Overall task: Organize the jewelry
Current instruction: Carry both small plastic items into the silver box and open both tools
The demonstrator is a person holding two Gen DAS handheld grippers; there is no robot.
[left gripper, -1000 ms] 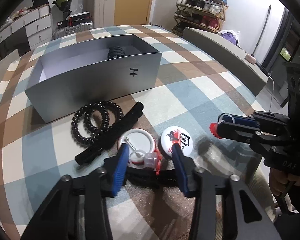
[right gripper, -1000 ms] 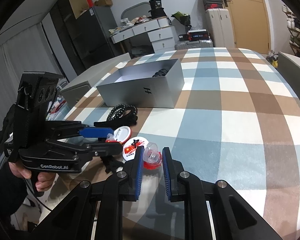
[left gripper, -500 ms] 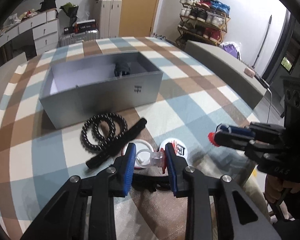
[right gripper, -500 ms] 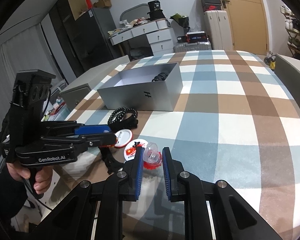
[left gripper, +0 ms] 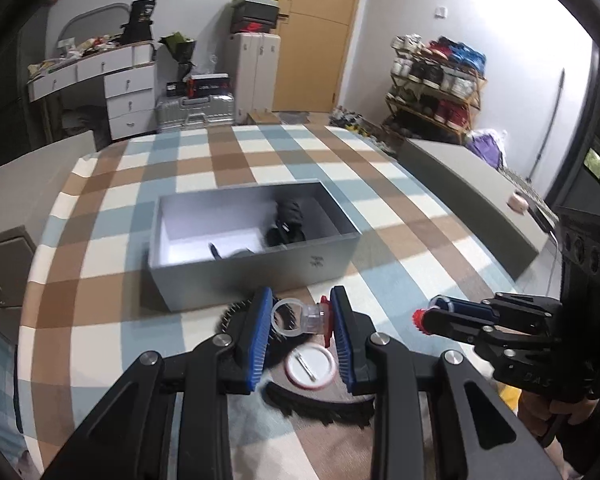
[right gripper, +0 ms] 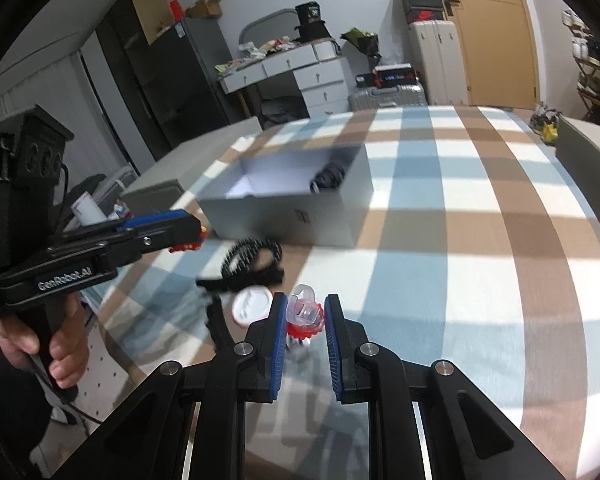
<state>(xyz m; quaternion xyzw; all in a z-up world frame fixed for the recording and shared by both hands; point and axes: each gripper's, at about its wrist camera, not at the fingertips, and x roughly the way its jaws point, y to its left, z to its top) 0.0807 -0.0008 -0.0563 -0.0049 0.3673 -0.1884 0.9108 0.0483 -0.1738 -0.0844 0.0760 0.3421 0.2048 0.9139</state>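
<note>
My left gripper (left gripper: 298,320) is shut on a clear plastic ring with a red base (left gripper: 300,317) and holds it above the table, short of the open grey box (left gripper: 256,276). My right gripper (right gripper: 305,316) is shut on a second clear ring with a red base (right gripper: 304,314), also lifted. The box holds a dark item (left gripper: 286,222) at its right end; it also shows in the right wrist view (right gripper: 328,176). Black bead bracelets (right gripper: 252,258) and a white round badge (left gripper: 311,366) lie on the checked cloth below the grippers.
A black hair clip (left gripper: 320,404) lies near the table's front edge. Grey chair backs (left gripper: 468,192) stand along the right side. The left gripper shows in the right wrist view (right gripper: 188,236), the right gripper in the left wrist view (left gripper: 420,320).
My left gripper closed on the ring and lifted it up from the table toward the box. My right gripper also rose, keeping its ring.
</note>
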